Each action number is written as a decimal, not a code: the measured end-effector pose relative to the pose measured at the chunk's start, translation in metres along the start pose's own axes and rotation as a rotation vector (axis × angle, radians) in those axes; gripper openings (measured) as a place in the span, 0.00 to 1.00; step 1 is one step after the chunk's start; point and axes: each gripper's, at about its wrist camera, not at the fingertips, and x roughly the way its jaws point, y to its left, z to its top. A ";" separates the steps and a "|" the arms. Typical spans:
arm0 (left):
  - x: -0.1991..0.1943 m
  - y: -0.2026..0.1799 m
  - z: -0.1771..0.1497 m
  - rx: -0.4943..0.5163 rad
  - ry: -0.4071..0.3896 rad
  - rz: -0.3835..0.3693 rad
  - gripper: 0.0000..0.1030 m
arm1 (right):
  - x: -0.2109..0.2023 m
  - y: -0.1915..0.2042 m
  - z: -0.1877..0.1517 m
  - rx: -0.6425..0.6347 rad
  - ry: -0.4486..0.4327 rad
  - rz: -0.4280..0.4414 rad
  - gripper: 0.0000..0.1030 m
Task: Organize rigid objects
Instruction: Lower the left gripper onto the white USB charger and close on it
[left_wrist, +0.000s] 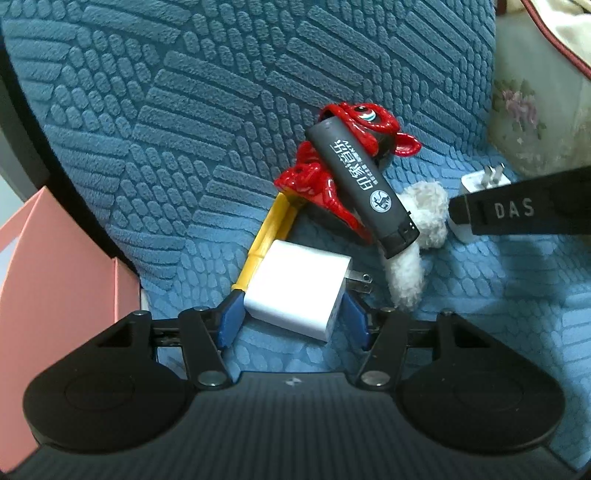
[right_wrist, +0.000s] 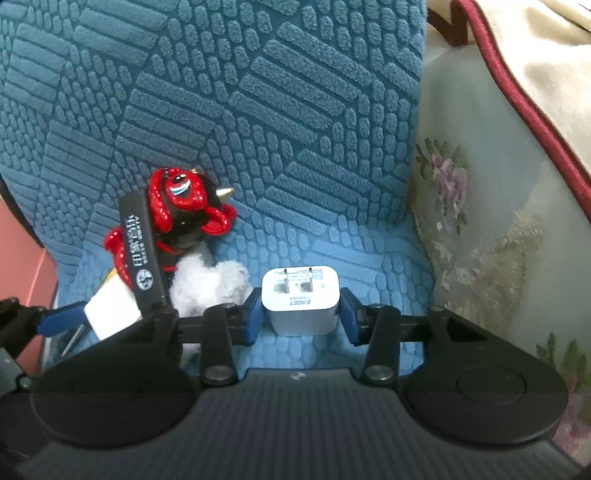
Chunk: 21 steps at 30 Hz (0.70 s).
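My left gripper (left_wrist: 293, 317) has its jaws spread around a white charger (left_wrist: 299, 290), lower centre of frame – the pads sit just beside it and I can't tell if they touch. My right gripper (right_wrist: 300, 315) is likewise wide, bracketing a second white charger (right_wrist: 300, 301), prongs facing up-frame, with gaps on both sides. Above the left charger: a yellow stick (left_wrist: 269, 236), a red figurine (left_wrist: 332, 170) and a dark lighter (left_wrist: 364, 188) lying across it – a white fluffy toy (left_wrist: 417, 236) sits to the right. All rest on the blue textured cushion (left_wrist: 177, 140). A pink box (left_wrist: 44, 295) is at the left edge.
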 end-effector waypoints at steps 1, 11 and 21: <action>-0.001 0.001 0.000 -0.011 0.002 -0.003 0.61 | -0.003 0.000 -0.002 0.002 0.000 0.002 0.44; -0.026 0.003 -0.018 -0.121 0.039 0.021 0.58 | -0.030 0.008 -0.028 -0.028 0.011 0.013 0.44; -0.060 -0.008 -0.047 -0.151 0.061 0.038 0.56 | -0.056 0.003 -0.046 -0.010 0.055 0.093 0.44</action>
